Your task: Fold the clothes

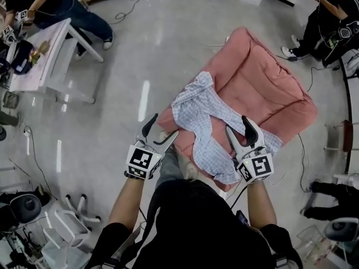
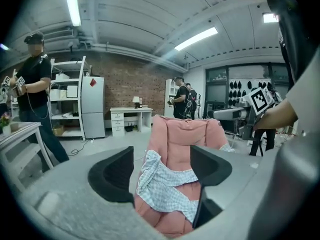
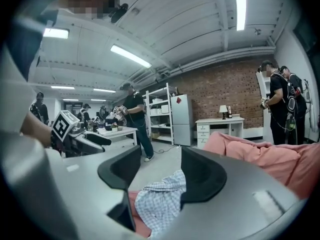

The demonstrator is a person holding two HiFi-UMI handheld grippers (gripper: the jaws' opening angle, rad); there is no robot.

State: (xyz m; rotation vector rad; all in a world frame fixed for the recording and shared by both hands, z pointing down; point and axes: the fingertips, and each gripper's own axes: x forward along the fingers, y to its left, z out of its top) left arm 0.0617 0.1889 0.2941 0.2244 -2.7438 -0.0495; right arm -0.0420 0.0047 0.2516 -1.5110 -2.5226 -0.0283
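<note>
A blue-and-white checked shirt [image 1: 210, 125] lies crumpled on a large pink cushion [image 1: 263, 77] on the floor. My left gripper [image 1: 160, 130] hovers at the cushion's near-left edge, just short of the shirt, jaws open and empty. In the left gripper view the shirt [image 2: 162, 184] and cushion [image 2: 182, 134] show beyond the open left gripper [image 2: 162, 169]. My right gripper [image 1: 236, 126] hangs over the shirt's near-right part, jaws apart, no cloth between them. The right gripper view shows the shirt [image 3: 160, 201] below and ahead of the right gripper [image 3: 160, 176].
A white table [image 1: 47, 52] with a person beside it stands at the far left. More people sit at the far right [image 1: 331, 21]. Cables trail across the shiny floor [image 1: 140, 66]. Chairs [image 1: 67, 223] crowd the near left. A fridge [image 2: 92, 106] and a white desk [image 2: 131, 118] line the brick wall.
</note>
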